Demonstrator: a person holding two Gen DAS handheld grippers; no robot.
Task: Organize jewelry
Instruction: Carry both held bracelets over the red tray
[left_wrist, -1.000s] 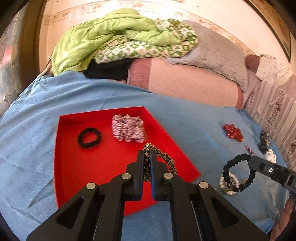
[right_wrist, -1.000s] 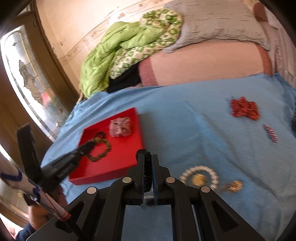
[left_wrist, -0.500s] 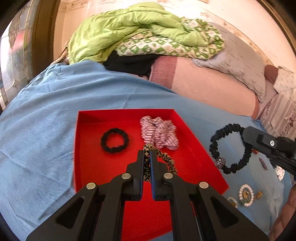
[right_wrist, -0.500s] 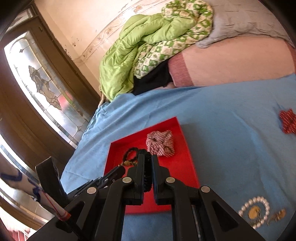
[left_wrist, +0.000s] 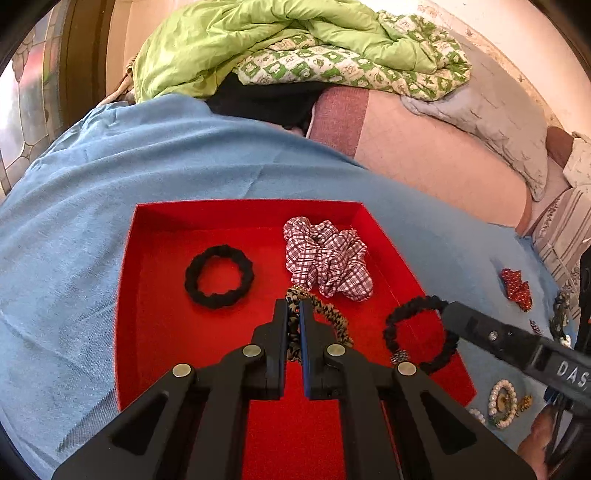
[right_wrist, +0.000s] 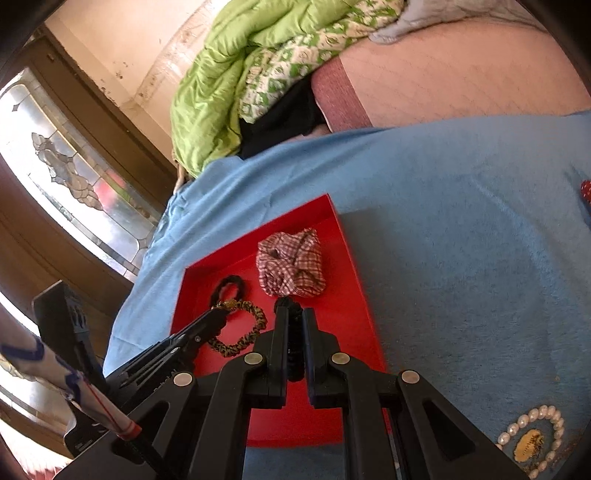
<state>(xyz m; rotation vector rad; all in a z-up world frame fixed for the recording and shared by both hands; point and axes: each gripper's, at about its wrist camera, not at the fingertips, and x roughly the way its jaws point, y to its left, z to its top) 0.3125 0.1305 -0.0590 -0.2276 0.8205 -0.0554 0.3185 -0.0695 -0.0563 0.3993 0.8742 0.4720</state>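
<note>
My left gripper (left_wrist: 293, 325) and right gripper (right_wrist: 293, 325) are showing matte black angular arms with triangular cut-outs, round silver screws at the pivots and blue-edged pads. White letters "DAS" are showing on one. My white sleeve (right_wrist: 55, 376) is showing blue and red lines.

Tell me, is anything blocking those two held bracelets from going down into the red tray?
Nothing visible does. The black beaded bracelet and the braided bracelet hang over bare red tray floor, apart from the checked scrunchie.

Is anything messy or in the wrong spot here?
Yes. A pearl bracelet and a red beaded piece lie loose on the blue cloth, outside the red tray that holds the other pieces.
</note>
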